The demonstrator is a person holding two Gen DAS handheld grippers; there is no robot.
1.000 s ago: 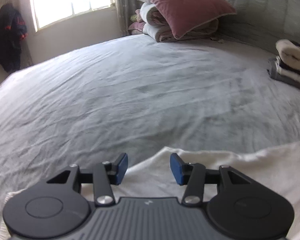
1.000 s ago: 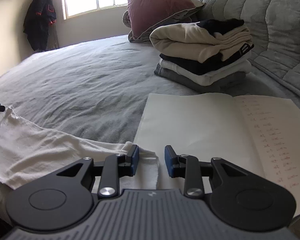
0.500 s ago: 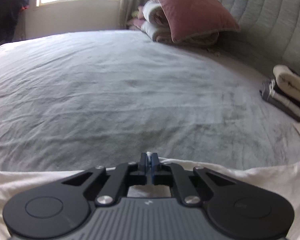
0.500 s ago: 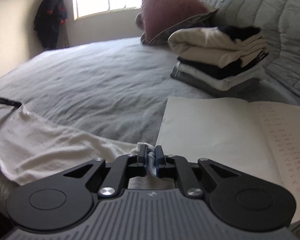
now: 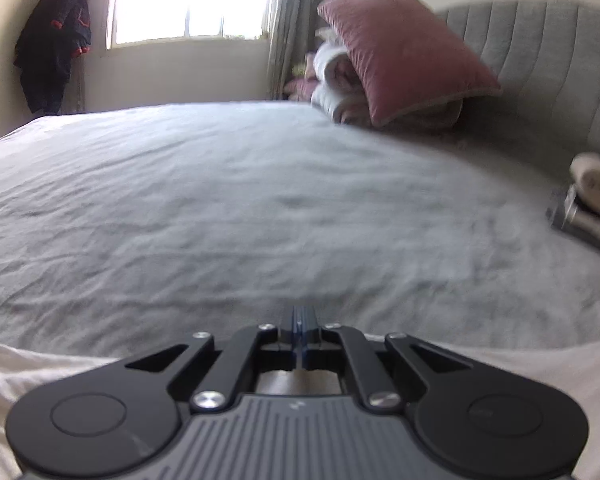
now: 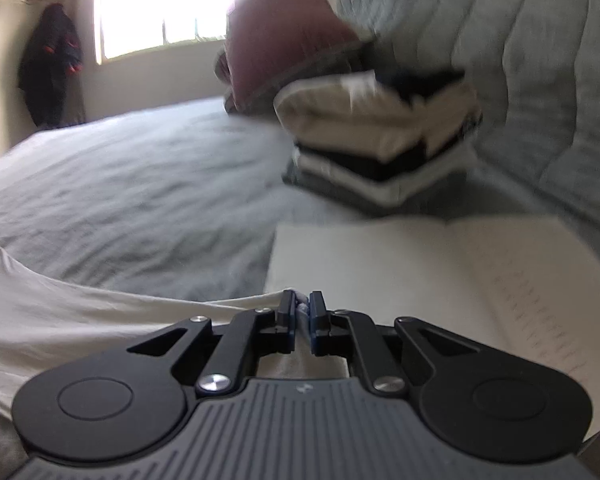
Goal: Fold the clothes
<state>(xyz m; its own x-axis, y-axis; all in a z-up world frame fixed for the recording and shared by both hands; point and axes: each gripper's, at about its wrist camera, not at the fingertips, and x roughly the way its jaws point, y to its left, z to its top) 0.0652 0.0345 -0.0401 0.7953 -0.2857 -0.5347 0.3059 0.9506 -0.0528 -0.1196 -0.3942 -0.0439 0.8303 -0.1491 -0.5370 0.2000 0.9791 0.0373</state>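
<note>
The left gripper has its jaws pressed together over the near edge of the white garment, which spreads to both sides beneath the tool; the cloth between the blue pads is hidden there, so the pinch looks likely but is not plainly seen. The right gripper has its jaws clamped on a bunched corner of the same white garment, with a small tuft of fabric showing between the pads. From that corner the cloth runs taut to the left, lifted a little above the grey bed, and sags in the middle.

Just right of the right gripper lies an open notebook with faint handwritten rows on its far page. Behind it sits a stack of folded clothes, cream, black, white and grey, resting near the quilted headboard. A pink pillow leans on rolled bedding at the head of the bed. A dark jacket hangs on the wall beside the bright window.
</note>
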